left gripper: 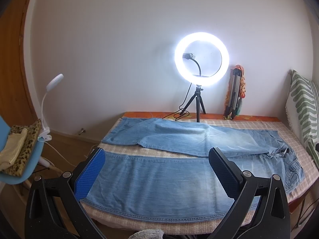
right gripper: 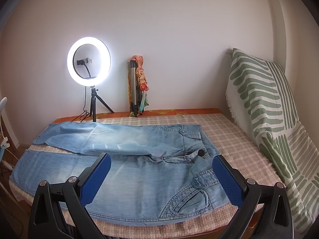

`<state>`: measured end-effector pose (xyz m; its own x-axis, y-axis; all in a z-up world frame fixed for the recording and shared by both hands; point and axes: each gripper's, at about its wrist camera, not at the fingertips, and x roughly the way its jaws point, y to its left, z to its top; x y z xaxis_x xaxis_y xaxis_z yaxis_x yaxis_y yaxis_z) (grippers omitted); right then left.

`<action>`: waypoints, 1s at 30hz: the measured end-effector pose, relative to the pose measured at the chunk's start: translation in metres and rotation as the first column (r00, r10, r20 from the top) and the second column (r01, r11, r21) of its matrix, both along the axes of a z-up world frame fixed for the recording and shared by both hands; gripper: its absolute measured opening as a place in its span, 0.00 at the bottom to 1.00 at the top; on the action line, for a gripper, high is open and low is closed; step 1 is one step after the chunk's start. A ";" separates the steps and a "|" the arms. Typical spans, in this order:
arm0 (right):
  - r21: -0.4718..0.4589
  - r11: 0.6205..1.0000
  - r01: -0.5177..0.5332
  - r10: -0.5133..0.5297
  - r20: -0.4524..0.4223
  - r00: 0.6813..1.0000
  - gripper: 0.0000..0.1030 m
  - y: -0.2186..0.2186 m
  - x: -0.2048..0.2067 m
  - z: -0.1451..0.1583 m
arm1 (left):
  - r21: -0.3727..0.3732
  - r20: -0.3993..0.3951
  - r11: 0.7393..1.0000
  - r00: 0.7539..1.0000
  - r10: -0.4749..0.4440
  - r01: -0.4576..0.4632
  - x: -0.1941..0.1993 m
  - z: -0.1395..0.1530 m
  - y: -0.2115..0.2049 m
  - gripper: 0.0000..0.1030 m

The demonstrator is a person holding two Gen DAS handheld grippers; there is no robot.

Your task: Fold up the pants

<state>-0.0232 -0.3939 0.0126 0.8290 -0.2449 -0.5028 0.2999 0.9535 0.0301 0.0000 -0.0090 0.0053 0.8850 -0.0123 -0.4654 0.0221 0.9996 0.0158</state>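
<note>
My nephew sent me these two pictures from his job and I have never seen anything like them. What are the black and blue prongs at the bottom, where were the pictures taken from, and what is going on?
The prongs belong to two hand-held grippers, one in each of a person's hands; no robot arm is involved. Each gripper carries a wide-angle camera looking forward along its fingers, hence the curved edges. One picture comes from the left gripper, the other from the right gripper. Both have their jaws wide open and hold nothing.

On the bed, over a checked cover, lie light blue jeans, spread flat and not yet folded. The left gripper is above the leg end, the right one above the waist end, by the dark button. At the wall stand a lit ring light and a folded tripod; a green patterned cushion leans at the right.
</note>
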 end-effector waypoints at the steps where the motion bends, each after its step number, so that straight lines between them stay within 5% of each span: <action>1: 0.001 1.000 0.001 -0.001 0.001 1.000 1.00 0.000 0.000 0.000 | -0.001 0.002 1.000 1.000 -0.001 0.001 0.000 0.000 0.000 1.00; 30: 0.002 1.000 -0.004 0.004 -0.004 1.000 1.00 0.001 0.002 -0.002 | 0.003 0.003 1.000 1.000 -0.003 0.003 0.001 -0.001 -0.001 1.00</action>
